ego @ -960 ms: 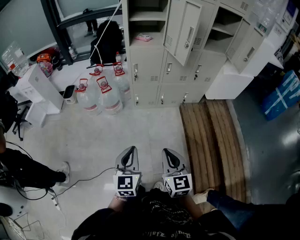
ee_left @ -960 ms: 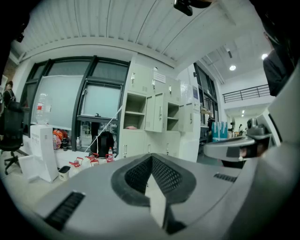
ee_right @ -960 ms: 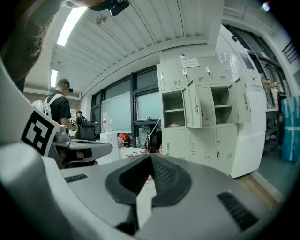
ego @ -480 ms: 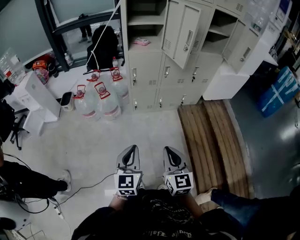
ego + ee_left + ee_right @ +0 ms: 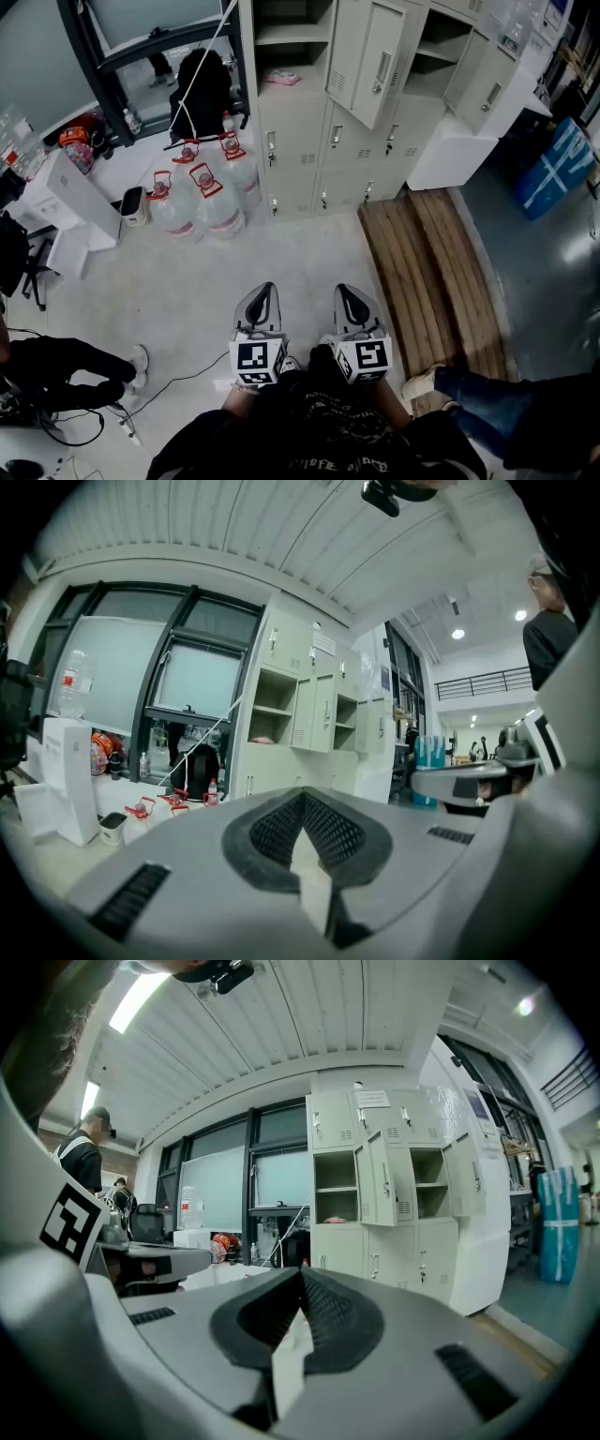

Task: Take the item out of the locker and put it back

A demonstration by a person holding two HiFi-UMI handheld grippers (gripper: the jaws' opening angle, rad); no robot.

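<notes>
Now | left gripper [image 5: 262, 291], right gripper [image 5: 343, 292]: jaws together, empty, side by side | pink item [image 5: 281, 77]: on open locker [image 5: 286, 56] shelf, well apart | between: floor [image 5: 281, 248] | water jugs [image 5: 217, 202] left, wooden planks [image 5: 422, 272] right

The lockers [image 5: 309, 141] are finished in smooth, matt painted metal. The platform [image 5: 422, 272] is made of bare wooden slats. The water jugs [image 5: 217, 206] are formed of clear, glossy plastic.
</notes>
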